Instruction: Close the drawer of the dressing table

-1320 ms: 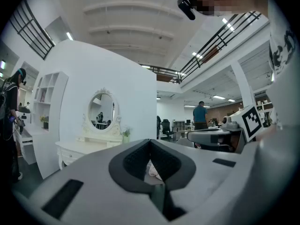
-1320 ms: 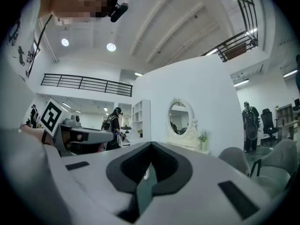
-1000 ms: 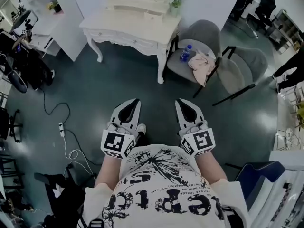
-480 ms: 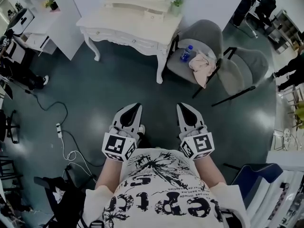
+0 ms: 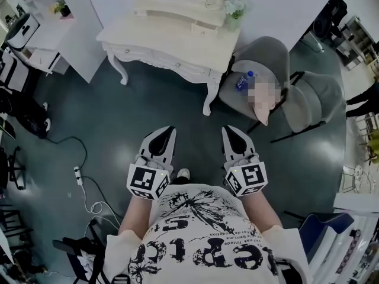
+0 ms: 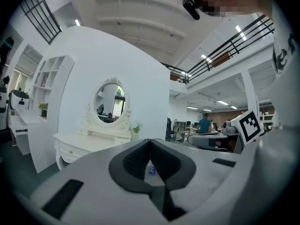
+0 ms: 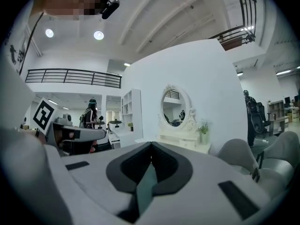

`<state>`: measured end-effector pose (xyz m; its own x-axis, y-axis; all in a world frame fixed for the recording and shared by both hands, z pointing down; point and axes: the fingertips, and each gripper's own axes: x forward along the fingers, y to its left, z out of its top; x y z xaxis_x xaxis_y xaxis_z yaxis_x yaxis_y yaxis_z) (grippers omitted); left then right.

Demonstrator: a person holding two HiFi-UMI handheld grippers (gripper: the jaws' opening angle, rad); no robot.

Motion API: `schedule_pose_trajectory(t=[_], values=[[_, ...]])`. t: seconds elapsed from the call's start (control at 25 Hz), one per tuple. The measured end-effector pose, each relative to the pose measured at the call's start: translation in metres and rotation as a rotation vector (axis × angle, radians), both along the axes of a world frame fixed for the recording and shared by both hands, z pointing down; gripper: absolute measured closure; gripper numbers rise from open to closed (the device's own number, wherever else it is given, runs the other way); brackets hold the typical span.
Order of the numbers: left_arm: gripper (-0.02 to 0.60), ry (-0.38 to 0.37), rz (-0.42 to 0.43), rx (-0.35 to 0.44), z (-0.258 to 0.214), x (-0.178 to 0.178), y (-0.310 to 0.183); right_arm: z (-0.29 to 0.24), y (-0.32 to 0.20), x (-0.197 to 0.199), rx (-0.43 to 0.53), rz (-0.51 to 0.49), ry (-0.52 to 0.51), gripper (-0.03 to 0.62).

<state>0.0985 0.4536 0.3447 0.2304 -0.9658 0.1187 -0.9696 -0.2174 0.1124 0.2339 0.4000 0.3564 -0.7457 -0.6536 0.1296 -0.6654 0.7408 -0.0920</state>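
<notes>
Fingers [image 5: 159, 142] on the left gripper [image 5: 170, 129] and right gripper [image 5: 227, 129] are pressed together, holding nothing. Far ahead, well apart from them, stands the cream dressing table [image 5: 177, 43], with curved legs, an oval mirror [image 6: 108, 102] and knobbed front drawers.

dressing table [image 5: 172, 37]: ahead | shelf unit [image 5: 71, 34]: left of it | chair [image 5: 260, 53]: right of it | bottle [image 5: 241, 81]: on chair

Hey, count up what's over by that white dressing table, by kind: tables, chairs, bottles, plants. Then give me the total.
Dressing table: 1
Grey chairs: 2
Blue bottle: 1
Potted plant: 1
Total: 5
</notes>
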Motion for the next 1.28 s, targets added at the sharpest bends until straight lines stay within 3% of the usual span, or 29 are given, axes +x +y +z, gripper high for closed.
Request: schedule_pose_trajectory(t=[0.28, 0.76, 1.28], values=[[0.561, 0.007, -0.009, -0.002, -0.007, -0.075, -0.054, -0.006, -0.055, -0.077, 0.017, -0.016, 0.027, 0.577], [0.561, 0.014, -0.119, -0.053, 0.026, -0.141, -0.151, 0.034, -0.184, -0.144, -0.039, -0.089, 0.055, 0.577], [0.561, 0.017, -0.206, -0.018, 0.009, -0.183, -0.377, 0.022, -0.412, -0.174, -0.008, -0.13, 0.061, 0.577]])
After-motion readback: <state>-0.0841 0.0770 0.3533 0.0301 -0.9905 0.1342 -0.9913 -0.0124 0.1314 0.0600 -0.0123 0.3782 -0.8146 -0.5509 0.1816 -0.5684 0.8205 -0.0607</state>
